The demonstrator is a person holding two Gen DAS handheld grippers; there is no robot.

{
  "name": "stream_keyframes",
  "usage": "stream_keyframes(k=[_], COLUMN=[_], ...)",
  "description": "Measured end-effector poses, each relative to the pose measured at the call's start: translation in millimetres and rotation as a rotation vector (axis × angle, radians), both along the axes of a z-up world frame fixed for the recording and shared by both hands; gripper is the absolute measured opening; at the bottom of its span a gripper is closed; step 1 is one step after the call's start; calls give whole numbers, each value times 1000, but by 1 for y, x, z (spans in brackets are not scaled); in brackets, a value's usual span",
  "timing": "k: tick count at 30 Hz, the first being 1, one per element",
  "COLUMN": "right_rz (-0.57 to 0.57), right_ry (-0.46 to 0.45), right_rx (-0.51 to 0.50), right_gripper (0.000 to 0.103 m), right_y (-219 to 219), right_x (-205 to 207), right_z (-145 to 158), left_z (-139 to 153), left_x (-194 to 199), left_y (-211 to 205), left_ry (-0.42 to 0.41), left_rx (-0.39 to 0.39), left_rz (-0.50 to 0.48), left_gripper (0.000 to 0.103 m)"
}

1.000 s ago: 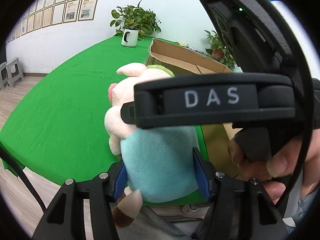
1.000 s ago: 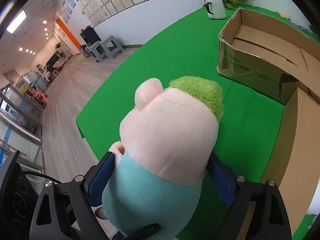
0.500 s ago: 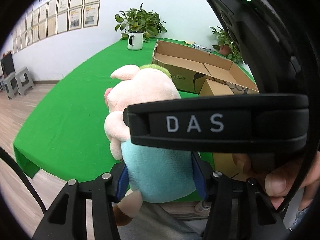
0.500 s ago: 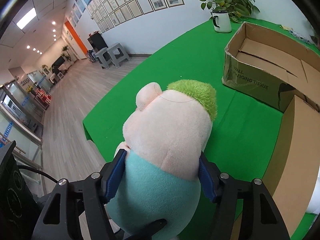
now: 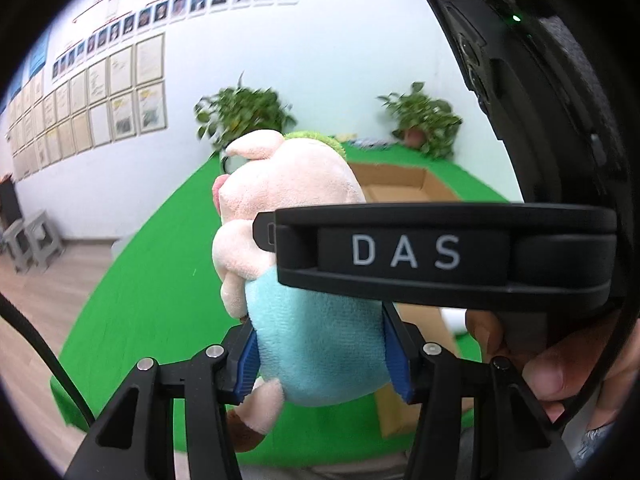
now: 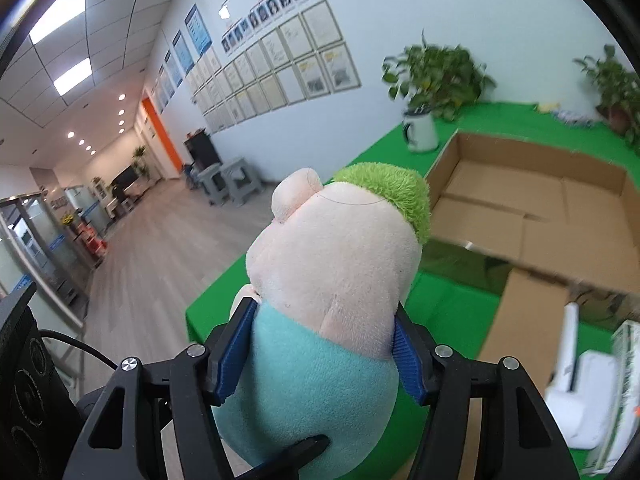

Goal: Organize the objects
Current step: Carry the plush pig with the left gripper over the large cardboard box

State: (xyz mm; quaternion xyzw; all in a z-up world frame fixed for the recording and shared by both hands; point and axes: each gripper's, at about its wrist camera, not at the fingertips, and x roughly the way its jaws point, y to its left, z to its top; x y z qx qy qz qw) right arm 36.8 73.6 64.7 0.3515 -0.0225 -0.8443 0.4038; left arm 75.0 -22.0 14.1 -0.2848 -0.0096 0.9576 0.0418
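Left claw [image 5: 324, 354]: partly closed, blue pads clamped on plush pig [image 5: 304, 280] at its teal belly. Right claw [image 6: 322, 350]: likewise clamped on the pig, just closed further. Beyond, open cardboard box [image 6: 540, 200] on green table [image 6: 452, 300]. Readable: "DAS" [image 5: 406, 251].

Both wrist cameras look close along their own fingers, angled down at the plush pig [image 5: 304, 240]. They share the pig, the cardboard box [image 6: 532, 208] and the green table's [image 6: 452, 300] far edge

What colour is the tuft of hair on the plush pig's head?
Bright green. The tuft on the pink plush pig shows best in the right wrist view.
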Motion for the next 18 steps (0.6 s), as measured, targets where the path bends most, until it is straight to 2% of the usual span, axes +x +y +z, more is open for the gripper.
stream_keyframes(k=[3,7,13,18], right_rz=[-44,-105,-140,-176], right_ry=[34,106,159,184], right_rx=[-7,1,50,61], right_gripper=[60,60,60,60], right_y=[11,31,43,48], right_x=[-13,-18,-39,-56], right_z=[25,73,144,197], left_z=[18,39,76,88], left_x=[-10,-28,-79,-109], left_y=[1,1,-1,-14], left_ry=[49,104,136,145], left_rx=[8,32,67,84], left_rz=[-48,-100,-160,-193], left_gripper=[52,52,52,52])
